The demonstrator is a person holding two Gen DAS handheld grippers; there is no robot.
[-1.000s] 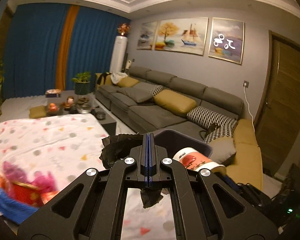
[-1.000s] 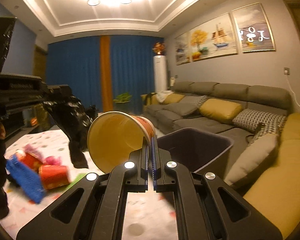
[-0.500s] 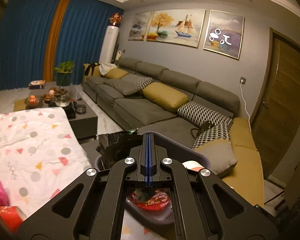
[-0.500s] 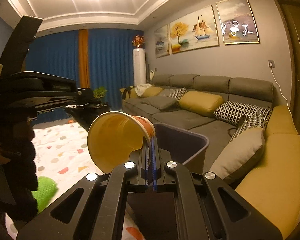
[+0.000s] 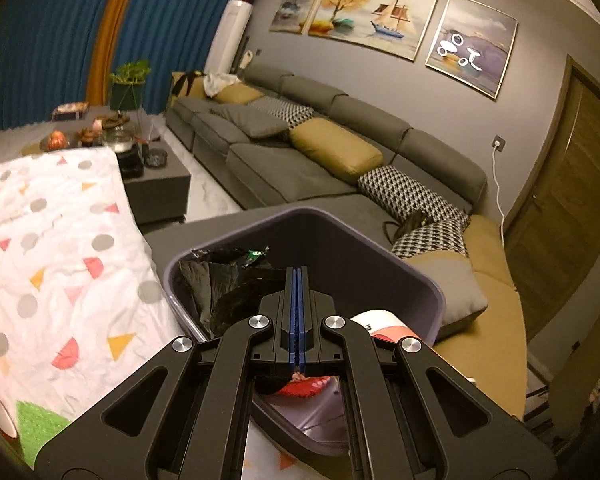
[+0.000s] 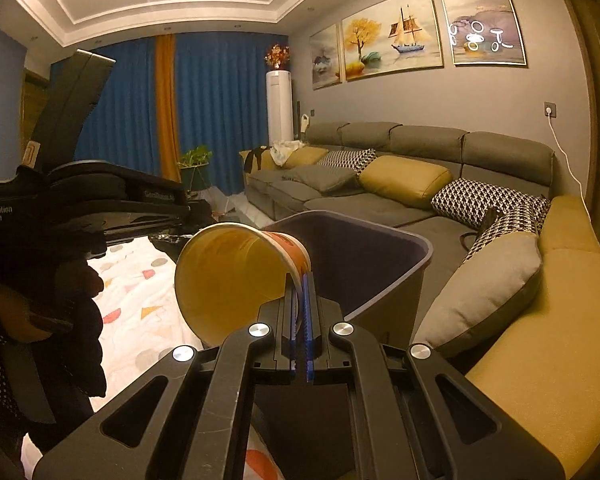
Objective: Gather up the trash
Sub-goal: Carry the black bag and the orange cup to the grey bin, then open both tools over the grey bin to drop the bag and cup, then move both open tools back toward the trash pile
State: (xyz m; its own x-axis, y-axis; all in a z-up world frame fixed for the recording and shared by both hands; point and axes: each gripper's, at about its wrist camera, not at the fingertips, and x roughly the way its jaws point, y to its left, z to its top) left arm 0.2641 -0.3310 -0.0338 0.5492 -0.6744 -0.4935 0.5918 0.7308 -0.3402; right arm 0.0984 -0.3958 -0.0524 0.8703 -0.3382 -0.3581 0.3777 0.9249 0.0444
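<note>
Legible on the left unit, right view only: "Data Acquisition System". Left gripper (image 5: 297,280) fingers pinch a black wrapper (image 5: 224,284) over the grey bin (image 5: 380,248); only this view shows red packaging inside. Right gripper (image 6: 300,284) clamps a paper cup (image 6: 236,276) rim beside the bin

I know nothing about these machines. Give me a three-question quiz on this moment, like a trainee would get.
1. True or false: the right claw is pinching the rim of a paper cup.
2. What is the left claw holding over the bin?
A. a black plastic wrapper
B. a glass bottle
C. a pillow
3. Fill in: the cup's open mouth faces ____ the right camera.

Key:
1. True.
2. A, the black plastic wrapper.
3. Toward.
</note>
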